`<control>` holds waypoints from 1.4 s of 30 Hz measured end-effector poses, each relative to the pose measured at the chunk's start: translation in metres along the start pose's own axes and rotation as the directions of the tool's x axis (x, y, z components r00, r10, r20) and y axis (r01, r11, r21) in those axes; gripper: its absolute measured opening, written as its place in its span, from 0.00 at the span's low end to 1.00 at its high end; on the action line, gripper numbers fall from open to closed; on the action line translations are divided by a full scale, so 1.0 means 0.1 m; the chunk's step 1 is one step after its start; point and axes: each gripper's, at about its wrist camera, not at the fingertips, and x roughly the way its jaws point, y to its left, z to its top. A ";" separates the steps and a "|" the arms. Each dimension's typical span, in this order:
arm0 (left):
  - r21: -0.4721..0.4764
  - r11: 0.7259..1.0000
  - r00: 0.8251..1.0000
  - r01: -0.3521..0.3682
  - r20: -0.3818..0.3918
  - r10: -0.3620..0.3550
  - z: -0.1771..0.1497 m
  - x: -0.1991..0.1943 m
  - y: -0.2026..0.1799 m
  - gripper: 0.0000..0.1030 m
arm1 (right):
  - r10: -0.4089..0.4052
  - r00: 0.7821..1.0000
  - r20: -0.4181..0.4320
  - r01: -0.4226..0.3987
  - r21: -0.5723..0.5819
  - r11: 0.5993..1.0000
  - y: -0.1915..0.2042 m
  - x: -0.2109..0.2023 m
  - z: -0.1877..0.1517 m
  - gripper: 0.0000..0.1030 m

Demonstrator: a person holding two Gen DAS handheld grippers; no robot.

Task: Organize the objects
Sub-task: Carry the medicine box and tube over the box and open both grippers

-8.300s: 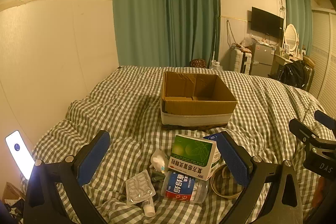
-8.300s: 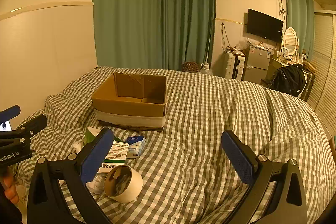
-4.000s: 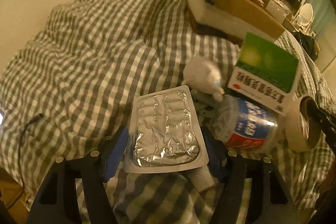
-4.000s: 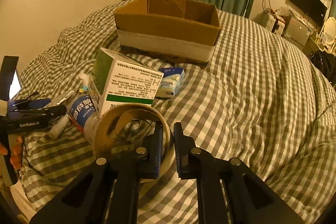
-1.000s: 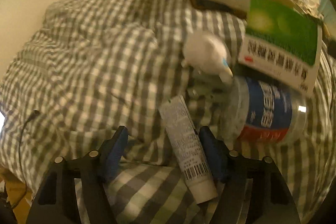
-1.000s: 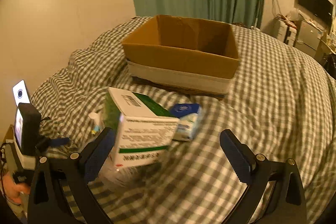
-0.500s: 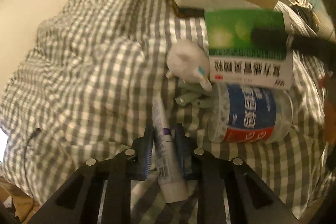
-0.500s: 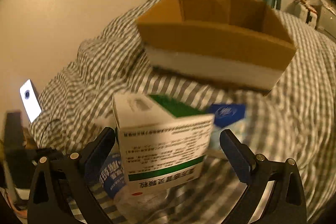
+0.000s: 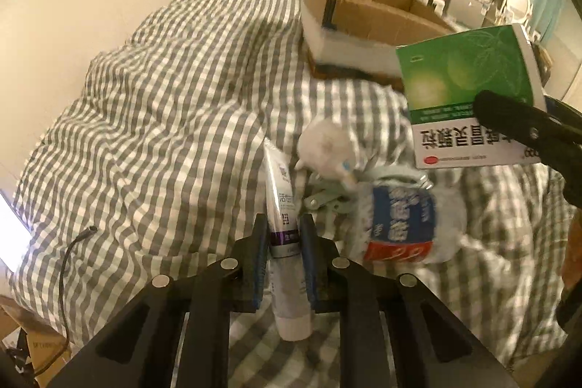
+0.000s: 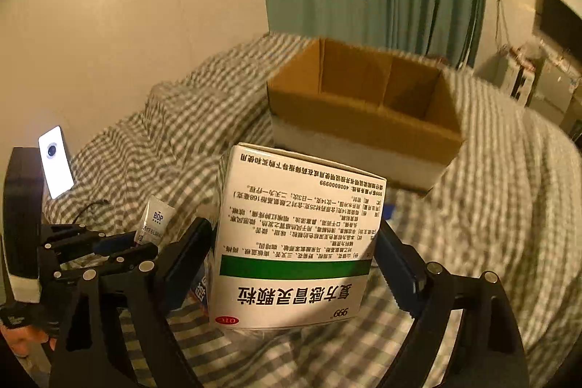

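Left claw: pressed onto the white and purple tube, gripped near the cap end, crimped end pointing away over the bed.
Right claw: clamped on the two sides of the green and white medicine carton, carton lifted clear of the bedding, print upside down to the camera.
Cardboard box: open-topped, on the bed beyond both claws, apart from the loose pile; judged the drop point.
Pile remaining: clear bottle with blue and red label lying on its side, small white dropper bottle just beside it, pale plastic clips between them.
Risk, carton: wide, smooth faces held by thin pads; likely to pivot or slide out if swung fast toward the box.
Risk, tube: soft body, grip close to one end; may squirm out or sag.
Risk, collision: both claws close together; crossing paths over the box could knock one load loose.
Risk, bedding: soft surface; bottle free to roll.
Count: one carton, one tube, one labelled bottle, one dropper bottle, one box; clips too tangled to number.
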 end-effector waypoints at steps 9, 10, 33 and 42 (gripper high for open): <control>0.037 0.998 0.987 0.054 0.152 -0.059 0.68 -0.42 -0.27 0.16 | -0.133 0.971 0.200 0.136 -0.004 0.991 -0.22 -0.77 0.42 0.85; 0.041 0.997 0.982 0.058 0.175 -0.064 0.78 -0.48 -0.32 0.16 | -0.144 0.966 0.213 0.147 0.002 0.989 -0.27 -0.81 0.48 0.85; 0.065 0.995 0.972 0.075 0.218 -0.087 2.23 0.66 -0.85 0.16 | -0.190 0.966 0.177 0.170 0.127 0.977 -1.35 0.53 1.37 0.84; 0.069 0.994 0.981 0.085 0.170 -0.096 2.20 0.97 -0.86 0.17 | -0.143 0.976 0.163 0.105 0.222 0.969 -1.48 0.81 1.29 0.88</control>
